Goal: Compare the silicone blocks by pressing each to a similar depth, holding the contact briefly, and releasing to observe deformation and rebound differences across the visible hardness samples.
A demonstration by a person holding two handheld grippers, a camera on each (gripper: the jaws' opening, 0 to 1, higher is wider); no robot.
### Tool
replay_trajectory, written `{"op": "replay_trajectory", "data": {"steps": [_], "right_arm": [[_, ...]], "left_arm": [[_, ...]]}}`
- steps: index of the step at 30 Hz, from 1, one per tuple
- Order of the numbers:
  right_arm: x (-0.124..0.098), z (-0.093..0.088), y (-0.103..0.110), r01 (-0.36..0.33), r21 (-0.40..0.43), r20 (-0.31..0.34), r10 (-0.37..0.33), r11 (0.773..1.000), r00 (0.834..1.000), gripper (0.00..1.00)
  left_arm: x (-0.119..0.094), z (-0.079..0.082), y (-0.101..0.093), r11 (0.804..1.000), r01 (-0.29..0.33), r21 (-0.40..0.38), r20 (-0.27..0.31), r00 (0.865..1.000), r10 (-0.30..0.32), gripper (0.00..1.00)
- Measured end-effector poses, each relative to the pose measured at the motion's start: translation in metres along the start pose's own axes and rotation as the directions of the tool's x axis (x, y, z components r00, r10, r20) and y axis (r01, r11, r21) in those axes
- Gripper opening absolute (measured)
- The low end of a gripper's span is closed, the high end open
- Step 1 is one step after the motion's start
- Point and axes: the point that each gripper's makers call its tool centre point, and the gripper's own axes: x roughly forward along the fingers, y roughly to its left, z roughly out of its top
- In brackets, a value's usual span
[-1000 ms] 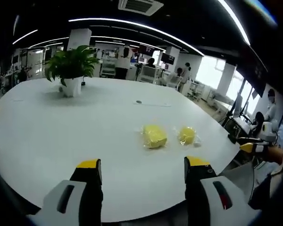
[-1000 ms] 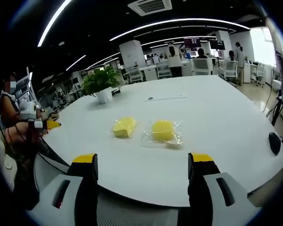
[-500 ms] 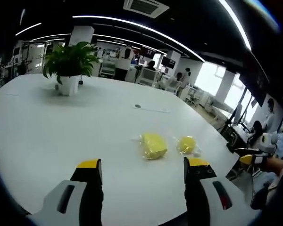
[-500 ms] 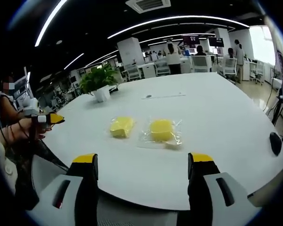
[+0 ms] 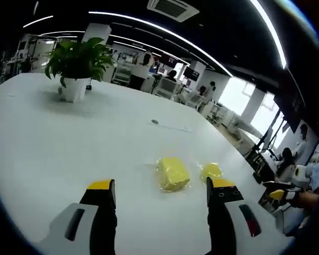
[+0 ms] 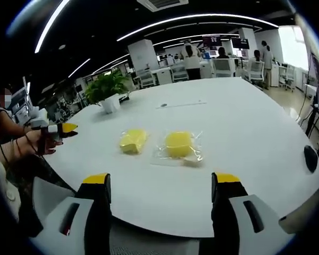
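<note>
Two yellow silicone blocks in clear wrappers lie on a big white table (image 5: 53, 143). In the left gripper view the nearer block (image 5: 173, 173) sits just ahead between the jaws, the second block (image 5: 211, 171) to its right. My left gripper (image 5: 162, 187) is open, above the table, with nothing held. In the right gripper view one block (image 6: 133, 141) lies left, the other block (image 6: 179, 144) on a crinkled bag to its right. My right gripper (image 6: 162, 181) is open near the table's (image 6: 244, 122) edge, short of both. The left gripper's yellow tip (image 6: 68, 127) shows at the left in a hand.
A potted plant (image 5: 74, 66) stands at the table's far side, also seen as the potted plant (image 6: 109, 90). A dark mouse-like object (image 6: 310, 159) lies at the right edge. A thin strip (image 6: 181, 104) lies beyond the blocks. People, desks and chairs fill the office behind.
The left gripper view has moved forward over the table, so the blocks sit closer between its jaws. The right gripper view has shifted slightly. Both grippers stay open; the blocks have not moved.
</note>
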Motion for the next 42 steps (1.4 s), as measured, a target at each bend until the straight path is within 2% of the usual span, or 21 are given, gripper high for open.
{"op": "replay_trajectory", "data": {"steps": [19, 31, 42], "right_arm": [[0.008, -0.007, -0.008, 0.029, 0.022, -0.038, -0.028, 0.999, 0.999, 0.73], [0.006, -0.01, -0.015, 0.056, 0.034, -0.051, -0.055, 0.998, 0.997, 0.73], [0.008, -0.009, -0.012, 0.055, 0.032, -0.054, -0.053, 0.998, 0.997, 0.73]], "left_arm": [[0.056, 0.007, 0.0, 0.999, 0.04, -0.036, -0.009, 0.999, -0.04, 0.66], [0.09, -0.001, 0.0, 0.99, 0.085, -0.113, -0.027, 0.996, -0.088, 0.64], [0.122, 0.004, 0.002, 0.975, 0.126, -0.182, -0.001, 0.992, -0.129, 0.6]]}}
